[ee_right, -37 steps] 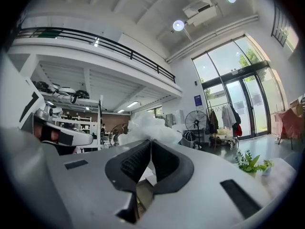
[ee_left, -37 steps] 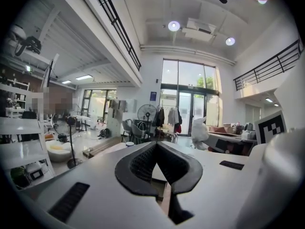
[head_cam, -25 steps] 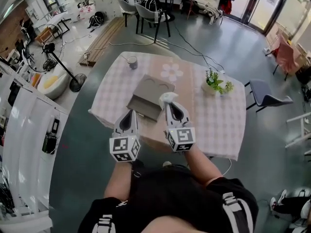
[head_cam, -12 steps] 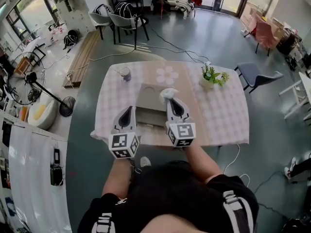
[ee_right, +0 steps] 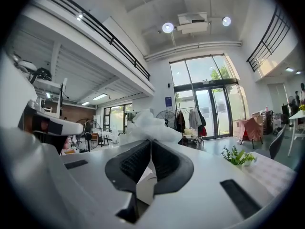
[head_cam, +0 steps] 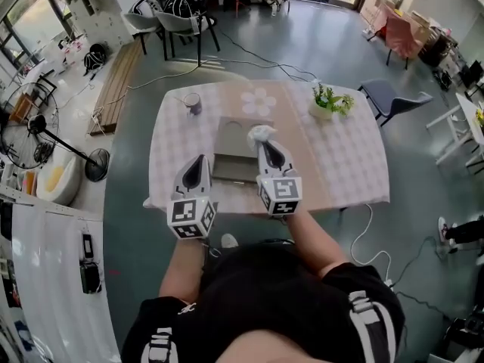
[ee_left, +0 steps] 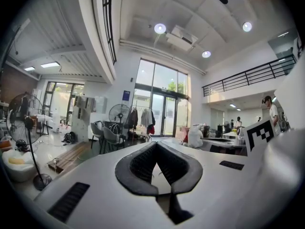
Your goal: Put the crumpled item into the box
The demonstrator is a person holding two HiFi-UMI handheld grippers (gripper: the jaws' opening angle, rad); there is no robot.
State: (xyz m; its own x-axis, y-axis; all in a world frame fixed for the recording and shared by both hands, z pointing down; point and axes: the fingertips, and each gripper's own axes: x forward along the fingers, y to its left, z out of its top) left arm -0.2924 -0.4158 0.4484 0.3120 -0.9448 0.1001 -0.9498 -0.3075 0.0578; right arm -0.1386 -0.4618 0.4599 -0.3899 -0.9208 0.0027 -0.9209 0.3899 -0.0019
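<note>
On the pink checked table [head_cam: 340, 165] lies an open grey-brown box [head_cam: 233, 138]. My right gripper [head_cam: 262, 144] is shut on a crumpled white item [head_cam: 261, 133], which hangs over the box's right side. In the right gripper view the crumpled item [ee_right: 147, 124] bulges out above the closed tips of that gripper [ee_right: 151, 142]. My left gripper [head_cam: 198, 161] hovers by the box's near left corner. Its jaws meet at the tip with nothing between them, as the left gripper view [ee_left: 156, 144] shows.
A cup [head_cam: 192, 101] stands at the table's far left and a small potted plant [head_cam: 327, 101] at its far right. A flower shape [head_cam: 258, 100] lies behind the box. Chairs [head_cam: 178, 13] stand beyond the table, another chair [head_cam: 386, 97] to the right, and a floor fan [head_cam: 38, 127] to the left.
The head view has swung and pulled back a little. Both grippers keep nearly the same places by the box, and the right one still grips the crumpled item.
</note>
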